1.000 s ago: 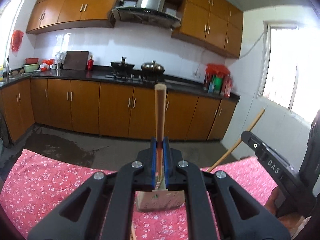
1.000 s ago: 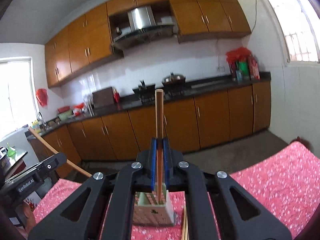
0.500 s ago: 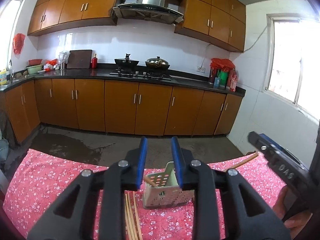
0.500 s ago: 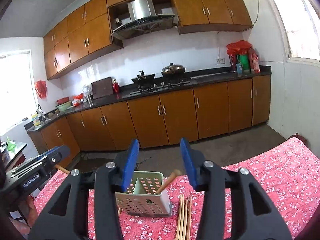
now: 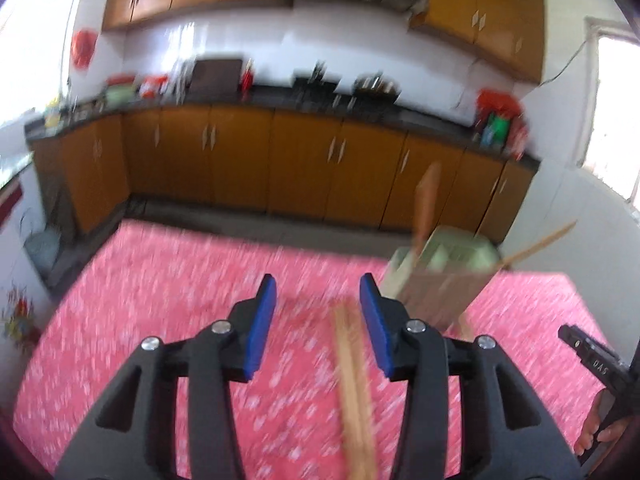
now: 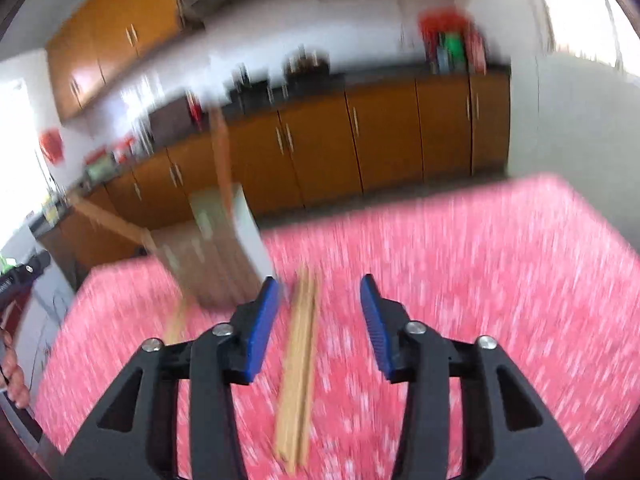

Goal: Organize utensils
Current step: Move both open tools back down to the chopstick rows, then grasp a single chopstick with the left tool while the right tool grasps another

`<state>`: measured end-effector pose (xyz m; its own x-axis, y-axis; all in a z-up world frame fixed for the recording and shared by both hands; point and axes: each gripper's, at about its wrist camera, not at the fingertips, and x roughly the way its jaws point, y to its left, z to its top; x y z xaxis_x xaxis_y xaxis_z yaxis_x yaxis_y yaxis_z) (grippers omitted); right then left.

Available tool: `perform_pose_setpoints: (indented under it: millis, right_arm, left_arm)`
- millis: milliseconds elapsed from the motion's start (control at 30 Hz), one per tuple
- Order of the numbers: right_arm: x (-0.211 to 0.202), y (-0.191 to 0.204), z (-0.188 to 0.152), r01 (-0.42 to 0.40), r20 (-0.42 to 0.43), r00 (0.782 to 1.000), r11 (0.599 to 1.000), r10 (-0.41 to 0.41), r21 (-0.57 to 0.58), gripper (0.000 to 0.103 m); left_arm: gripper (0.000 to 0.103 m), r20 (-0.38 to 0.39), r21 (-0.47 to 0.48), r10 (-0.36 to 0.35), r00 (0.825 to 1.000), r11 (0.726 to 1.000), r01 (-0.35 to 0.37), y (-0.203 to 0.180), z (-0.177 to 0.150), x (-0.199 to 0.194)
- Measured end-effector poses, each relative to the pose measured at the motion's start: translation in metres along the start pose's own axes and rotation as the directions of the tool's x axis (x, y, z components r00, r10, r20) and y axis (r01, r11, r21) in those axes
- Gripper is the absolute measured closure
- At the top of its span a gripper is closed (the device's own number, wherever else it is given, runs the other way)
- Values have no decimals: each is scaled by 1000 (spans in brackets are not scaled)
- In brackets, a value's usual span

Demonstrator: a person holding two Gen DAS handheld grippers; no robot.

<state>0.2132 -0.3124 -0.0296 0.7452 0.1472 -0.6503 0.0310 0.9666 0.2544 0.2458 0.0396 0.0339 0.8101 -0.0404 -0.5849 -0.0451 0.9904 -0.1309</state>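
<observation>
Hovering both tools over the table (image 5: pixel 168 320), I see the left tool (image 5: pixel 318 298) just spreading, the right tool (image 6: pixel 320 298) narrowing, each empty above chopsticks (image 5: pixel 354 392).

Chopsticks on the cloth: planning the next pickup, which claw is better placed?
Either, roughly: left claw and right claw each stand open over a chopstick bundle; blur hides which is nearer.

Pale green utensil holder (image 5: pixel 444 276) standing upright on the red floral counter (image 5: pixel 160 320), wooden sticks (image 5: pixel 426 204) leaning out of it, blurred bundle of loose wooden chopsticks (image 6: pixel 298 344) lying flat just before it
</observation>
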Motion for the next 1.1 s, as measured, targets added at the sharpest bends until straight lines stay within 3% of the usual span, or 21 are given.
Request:
perform_pose_setpoints:
  millis: [133, 333, 467, 567, 667, 733, 900, 1100]
  right_arm:
    - [43, 5, -36, -16, -151, 988, 1000, 12, -25, 85]
    - [67, 16, -56, 1, -212, 977, 997, -16, -72, 87]
    - [70, 17, -59, 26, -200, 979, 993, -49, -117, 95]
    - [70, 13, -59, 99, -160, 980, 989, -116, -108, 95]
    - [69, -3, -55, 135, -151, 979, 990, -138, -32, 95]
    - [69, -4, -56, 132, -150, 979, 990, -137, -42, 95]
    - [69, -2, -55, 141, -138, 979, 987, -151, -81, 95]
    - [67, -2, -58, 139, -138, 979, 986, -150, -87, 95]
  left_arm:
    - [61, -137, -51, 20, 990, 998, -27, 26, -40, 31]
    - [61, -222, -71, -11, 975, 997, -5, 39, -75, 47]
    - [61, -245, -75, -54, 968, 997, 37, 28, -82, 52]
    - [64, -273, -85, -106, 956, 993, 85, 14, -88, 58]
    - [72, -294, -83, -128, 947, 991, 108, 3, -96, 62]
    - [79, -320, -78, -145, 936, 989, 127, -5, -102, 67]
    - [85, -345, -31, -119, 931, 993, 115, -19, -111, 75]
    - [87, -329, 28, -82, 941, 995, 96, -31, -112, 75]
